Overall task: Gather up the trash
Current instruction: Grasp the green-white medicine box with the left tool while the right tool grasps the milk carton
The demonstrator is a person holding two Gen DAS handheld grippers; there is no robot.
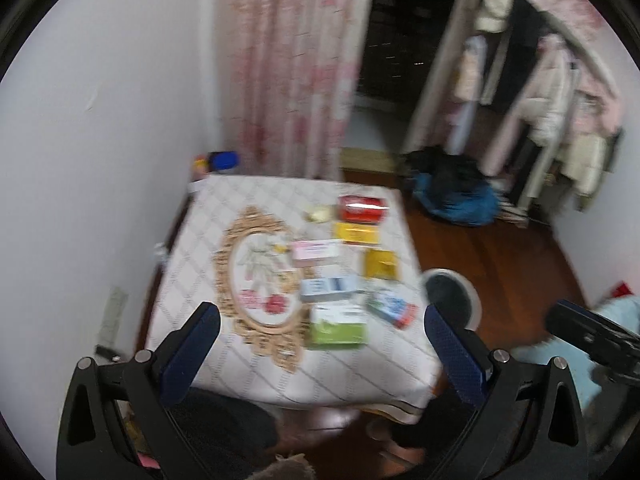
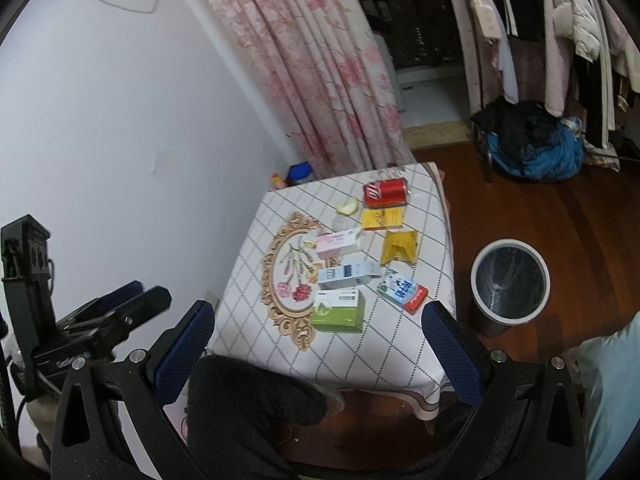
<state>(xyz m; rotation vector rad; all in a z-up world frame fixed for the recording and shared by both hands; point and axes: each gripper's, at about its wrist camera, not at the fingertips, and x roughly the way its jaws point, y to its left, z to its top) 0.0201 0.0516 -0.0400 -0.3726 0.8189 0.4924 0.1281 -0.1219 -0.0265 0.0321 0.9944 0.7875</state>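
Hovering at 6 o'clock, left gripper [image 1: 322,344] and right gripper [image 2: 318,344] were spread wide, carrying nothing. Table [image 2: 360,364] trash, none collected: green box [image 2: 340,312], milk carton [image 2: 402,291] at 3 o'clock of it, blue-white box [image 2: 348,274], pink box [image 2: 340,243], yellow packet [image 2: 400,246], yellow box [image 2: 382,218], red can [image 2: 386,192], peel [image 2: 347,206]. Bin [image 2: 510,280] on floor, 3 o'clock of table, seemingly empty. Task judged unstarted.

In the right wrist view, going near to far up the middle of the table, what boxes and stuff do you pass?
Green box → blue and white box → pink box → yellow box → red can lying on its side.
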